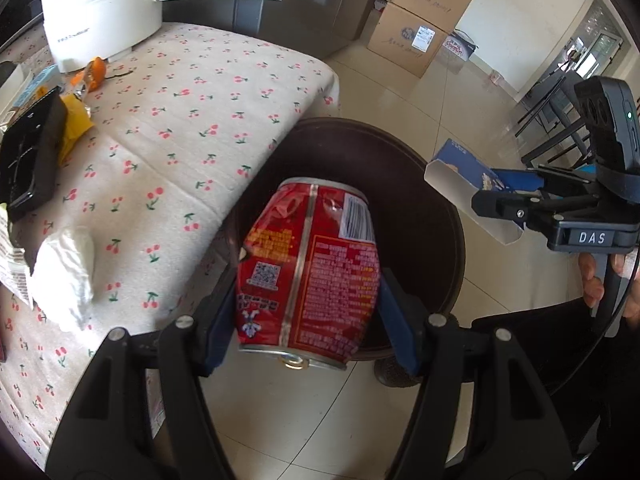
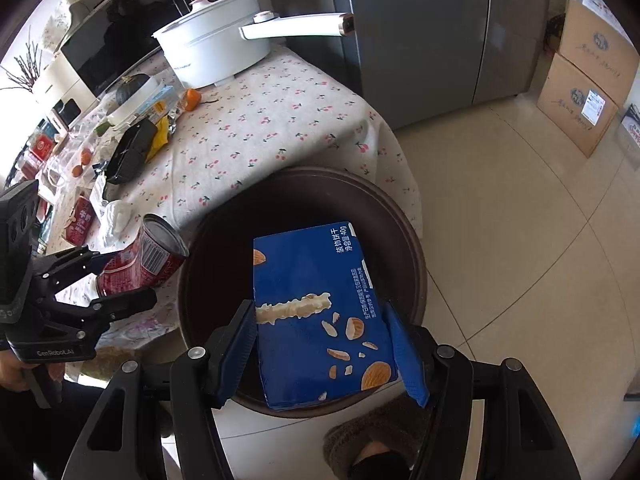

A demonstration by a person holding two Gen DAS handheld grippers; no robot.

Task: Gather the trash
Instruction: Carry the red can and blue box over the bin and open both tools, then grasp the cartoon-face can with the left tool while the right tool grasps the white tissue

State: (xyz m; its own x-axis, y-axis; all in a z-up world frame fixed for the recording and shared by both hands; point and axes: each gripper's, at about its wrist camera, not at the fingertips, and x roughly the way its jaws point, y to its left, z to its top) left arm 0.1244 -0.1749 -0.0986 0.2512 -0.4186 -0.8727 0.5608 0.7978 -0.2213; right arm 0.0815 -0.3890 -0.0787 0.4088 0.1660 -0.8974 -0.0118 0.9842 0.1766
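Red can (image 1: 308,280) clamped in left gripper (image 1: 308,320) jaws, above dark round bin (image 1: 432,216). Blue biscuit box (image 2: 320,312) clamped in right gripper (image 2: 324,344) jaws, over same bin beside tabletop (image 1: 192,128).

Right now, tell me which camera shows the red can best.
The left wrist view: the red can fills the centre, label readable, gripped between the fingers over the dark bin. The right wrist view shows it small and sideways at the left edge.
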